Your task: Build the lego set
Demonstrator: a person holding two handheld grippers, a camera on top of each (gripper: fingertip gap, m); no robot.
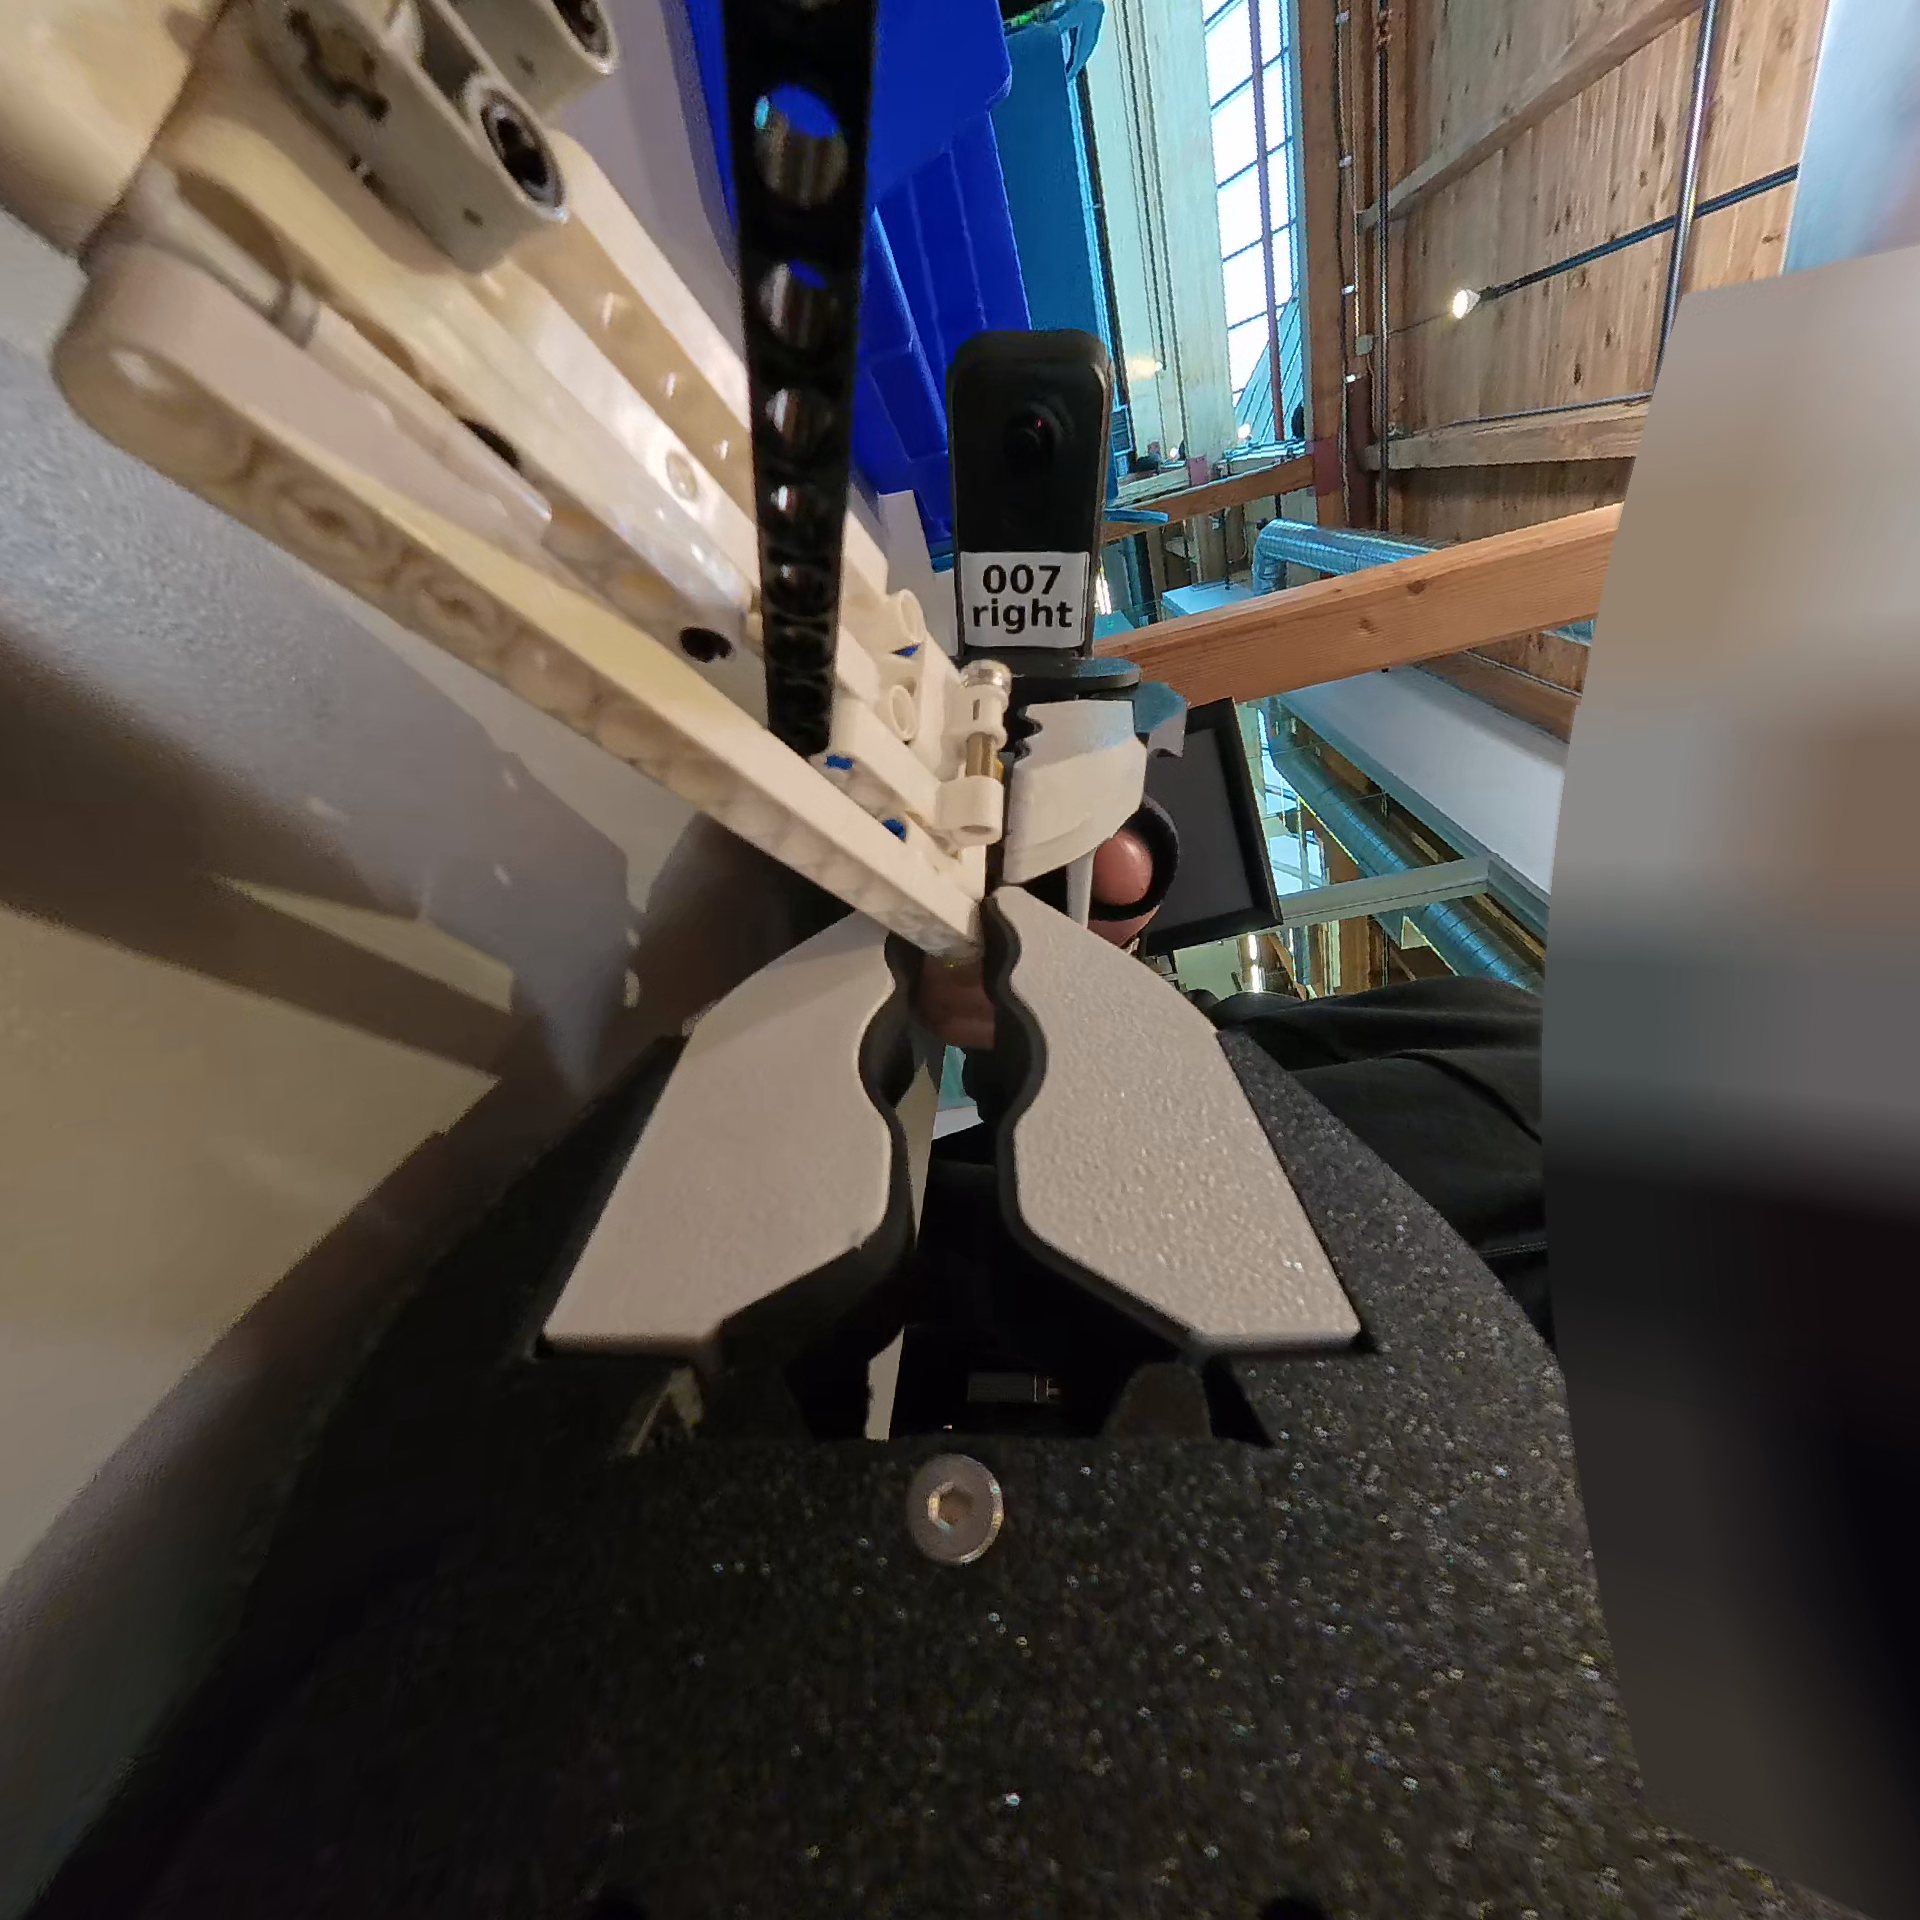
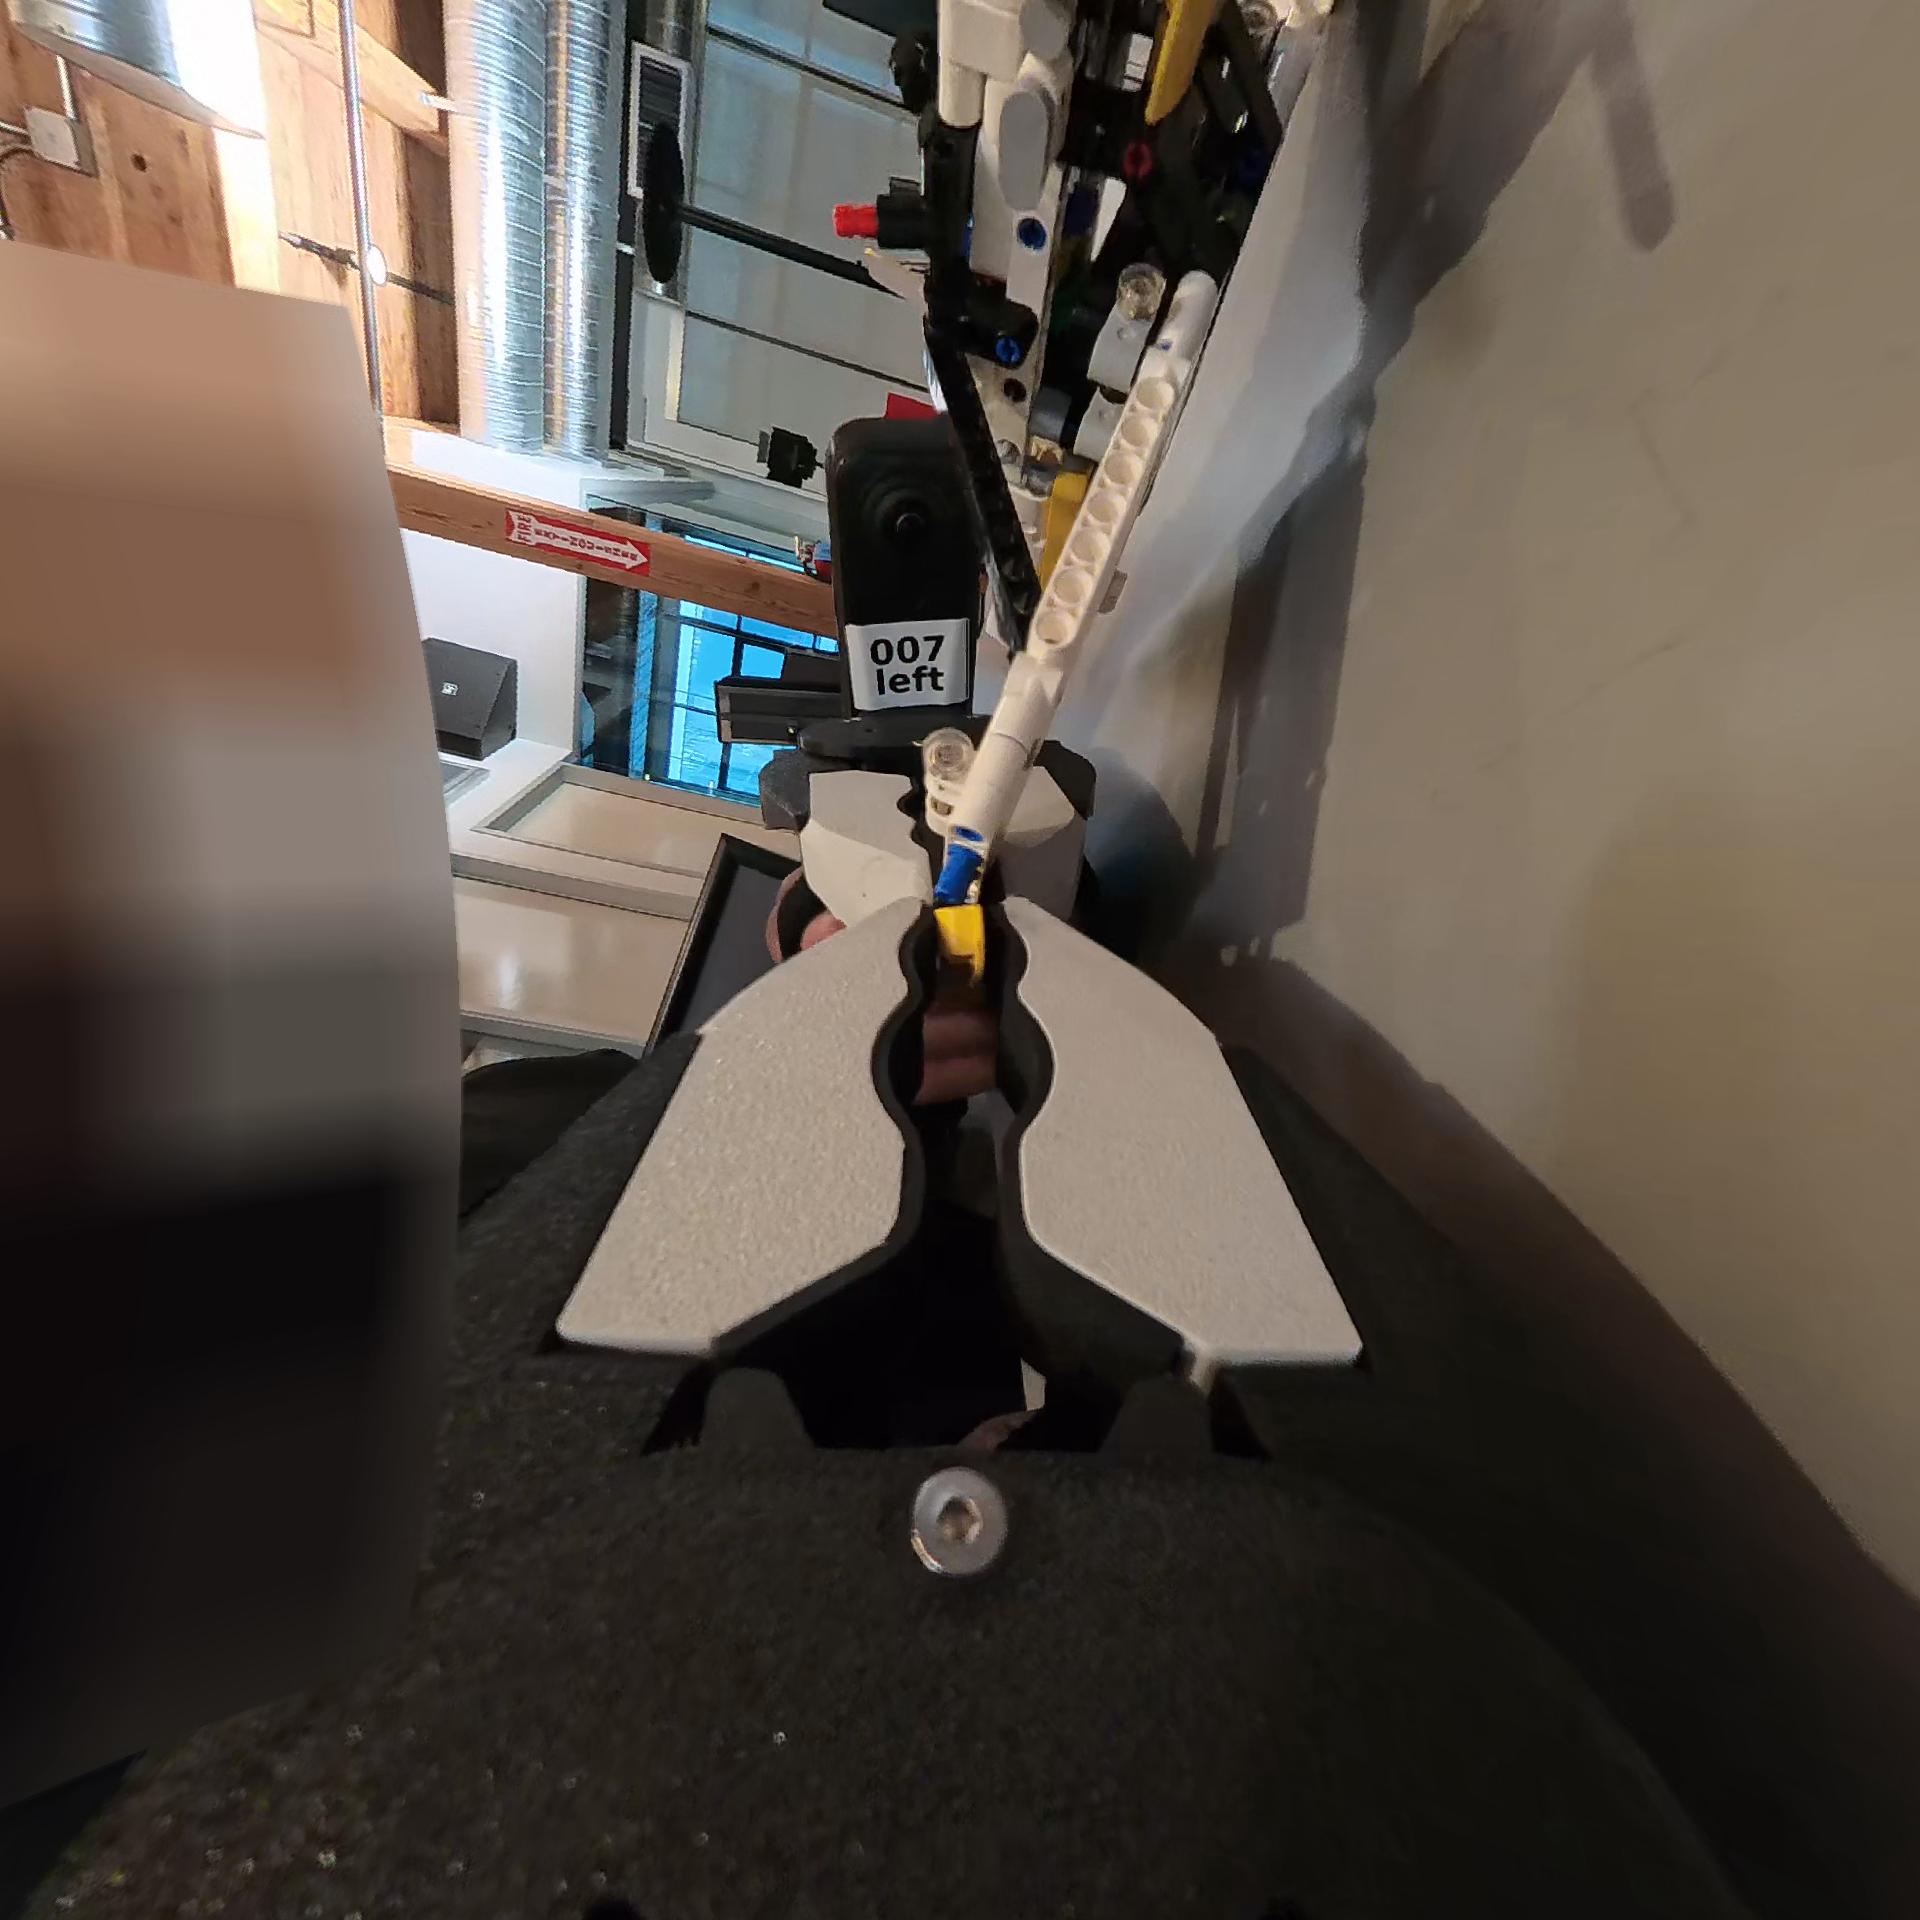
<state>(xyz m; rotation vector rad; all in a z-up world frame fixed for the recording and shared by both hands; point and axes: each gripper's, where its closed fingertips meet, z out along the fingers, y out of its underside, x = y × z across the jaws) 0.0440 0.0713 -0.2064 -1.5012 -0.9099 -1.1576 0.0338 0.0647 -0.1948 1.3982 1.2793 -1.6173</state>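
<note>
Left gripper [image 1: 961, 940], grey textured fingers with black wavy pads: clamped on the tip of a long white plastic beam with a row of round holes [image 1: 582, 675]. Beam end sits wedged between the fingertips; both pads press on it.

Right gripper [image 2: 961, 940], same build: closed on a small yellow plastic piece [image 2: 958, 935] at its fingertips. A short blue plastic pin [image 2: 956, 871] joins the yellow piece to a slim white connector rod [image 2: 1013, 743], which leads up into the holed white beam [image 2: 1101, 520]. The left wrist view does not show the yellow piece clearly.

The two grippers face each other, tips nearly touching, both on the same end of the assembly. A clear-capped small peg [image 1: 982, 686] sits just beside the opposing fingers.

Beyond: the beam belongs to a larger construction-brick model of white, black, yellow and red parts [image 2: 1039, 208], held up off any surface. A thin black holed strip [image 1: 800, 416] crosses over the white beams. Behind it, a blue plastic bin [image 1: 935, 260].

Far: pale wall [image 2: 1610, 623], wooden beams [image 1: 1351, 613], silver ducting [image 2: 530, 208], windows [image 1: 1247, 156].
</note>
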